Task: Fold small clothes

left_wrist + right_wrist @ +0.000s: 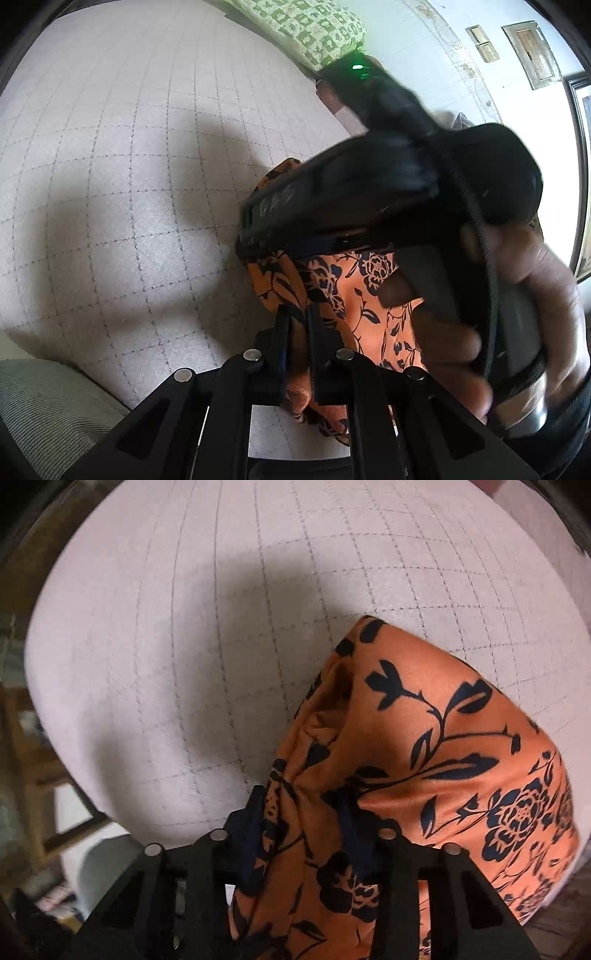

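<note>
An orange garment with a dark floral print [369,295] hangs between both grippers above a pale grid-patterned bed sheet [129,166]. My left gripper [298,317] is shut on a bunched edge of the garment. The right gripper's black body [388,192], held in a hand, crosses the left wrist view just beyond. In the right wrist view my right gripper [306,801] is shut on a gathered fold of the same garment [443,757], which drapes off to the right over the sheet [184,646].
A green-and-white patterned pillow [314,29] lies at the bed's far edge by a white wall. A grey ribbed cushion [44,406] sits at lower left. Wooden furniture [33,760] stands beyond the bed's left edge.
</note>
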A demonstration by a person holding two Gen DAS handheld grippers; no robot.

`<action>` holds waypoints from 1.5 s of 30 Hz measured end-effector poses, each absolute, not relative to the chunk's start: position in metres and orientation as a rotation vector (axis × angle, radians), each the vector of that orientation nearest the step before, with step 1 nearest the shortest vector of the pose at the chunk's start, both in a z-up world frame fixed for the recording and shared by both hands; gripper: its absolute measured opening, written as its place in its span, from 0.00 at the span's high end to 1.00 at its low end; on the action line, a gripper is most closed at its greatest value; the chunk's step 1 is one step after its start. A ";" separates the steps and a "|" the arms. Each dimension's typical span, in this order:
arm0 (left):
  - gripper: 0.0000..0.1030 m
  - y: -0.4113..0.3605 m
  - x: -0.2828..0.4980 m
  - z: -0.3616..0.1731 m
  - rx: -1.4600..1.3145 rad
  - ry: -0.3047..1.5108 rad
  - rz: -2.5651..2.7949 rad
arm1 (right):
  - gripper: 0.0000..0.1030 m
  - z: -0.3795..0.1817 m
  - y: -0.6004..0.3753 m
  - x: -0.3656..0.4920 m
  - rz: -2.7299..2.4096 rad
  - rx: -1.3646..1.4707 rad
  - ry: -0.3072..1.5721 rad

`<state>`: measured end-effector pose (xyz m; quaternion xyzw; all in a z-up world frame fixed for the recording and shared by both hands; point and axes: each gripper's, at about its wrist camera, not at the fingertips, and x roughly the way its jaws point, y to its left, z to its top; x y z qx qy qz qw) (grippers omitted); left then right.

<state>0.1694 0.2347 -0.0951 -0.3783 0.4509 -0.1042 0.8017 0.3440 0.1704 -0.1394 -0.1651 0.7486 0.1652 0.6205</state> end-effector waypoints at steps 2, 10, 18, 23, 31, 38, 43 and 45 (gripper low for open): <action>0.94 0.233 0.169 -0.092 -0.812 0.954 -0.231 | 0.84 -0.135 0.172 0.339 0.380 -0.419 1.683; 0.94 0.212 0.142 -0.038 -0.676 0.759 -0.268 | 0.91 -0.047 0.084 0.328 0.558 -0.029 1.458; 0.97 0.113 0.110 0.044 -0.440 0.718 -0.394 | 0.91 0.022 -0.052 0.281 0.655 0.252 1.207; 0.97 0.052 0.108 0.079 -0.275 0.716 -0.459 | 0.91 0.036 -0.130 0.263 0.669 0.410 1.122; 0.98 -0.024 0.128 0.089 -0.161 0.791 -0.550 | 0.91 0.028 -0.219 0.260 0.619 0.624 1.049; 0.98 -0.104 0.153 0.072 -0.038 0.885 -0.637 | 0.91 -0.017 -0.304 0.237 0.581 0.854 0.977; 0.98 -0.154 0.180 0.050 0.033 0.964 -0.653 | 0.91 -0.058 -0.352 0.231 0.514 0.986 0.944; 0.98 -0.166 0.199 0.029 0.031 1.026 -0.653 | 0.91 -0.086 -0.362 0.239 0.462 1.007 0.982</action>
